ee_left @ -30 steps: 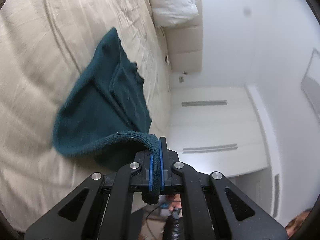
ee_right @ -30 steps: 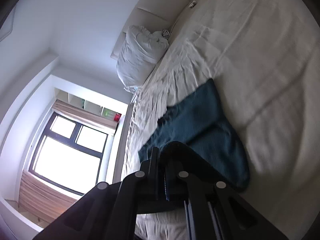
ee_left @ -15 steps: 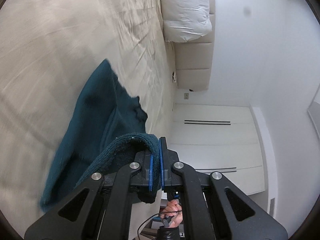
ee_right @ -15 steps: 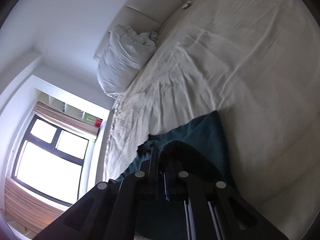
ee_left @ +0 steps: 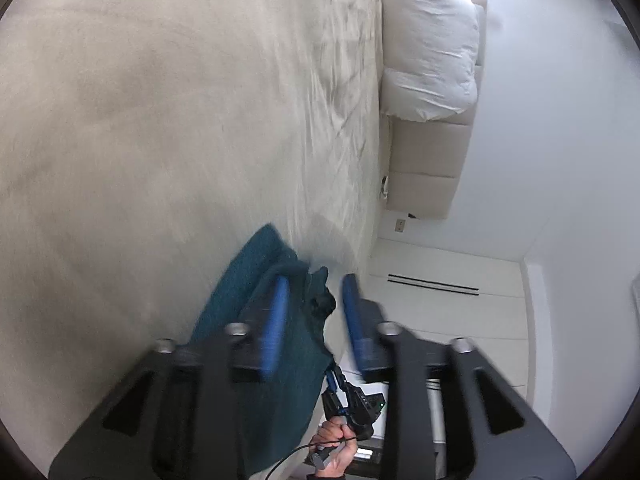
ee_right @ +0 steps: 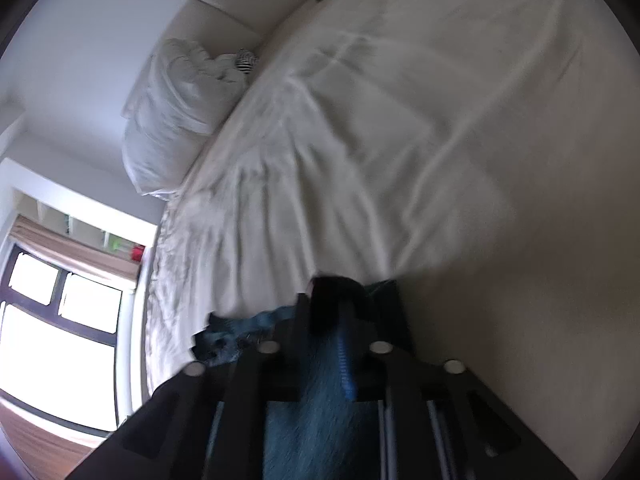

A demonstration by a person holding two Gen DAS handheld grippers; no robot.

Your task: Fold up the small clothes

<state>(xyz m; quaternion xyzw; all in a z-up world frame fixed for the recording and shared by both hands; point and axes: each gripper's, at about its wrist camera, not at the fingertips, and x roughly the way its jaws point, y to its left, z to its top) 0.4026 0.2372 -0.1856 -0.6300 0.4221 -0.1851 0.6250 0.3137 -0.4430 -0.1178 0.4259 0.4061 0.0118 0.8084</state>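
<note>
A dark teal knitted garment (ee_left: 236, 292) lies near the edge of a cream bed sheet (ee_left: 160, 120). My left gripper (ee_left: 314, 292) hovers right over its edge. Its jaws are opening, the blue pads (ee_left: 276, 316) stand apart, and a loose fold of the cloth sits between them without being pressed. In the right wrist view the picture is blurred. My right gripper (ee_right: 352, 300) is low over the same garment (ee_right: 224, 340), its jaws opening, with teal cloth showing in the gap and under the fingers.
White pillows (ee_left: 428, 48) lean on a beige headboard (ee_left: 424, 168) at the bed's far end. A white wardrobe (ee_left: 440, 312) stands past the bed edge. A bright window (ee_right: 60, 320) is on the other side. A hand (ee_left: 336, 444) grips the other tool's handle below.
Both grippers came down and back toward the near bed edge, pulling the teal garment along. Both were clamped on its hem; now their jaws have parted and the cloth is loose.
</note>
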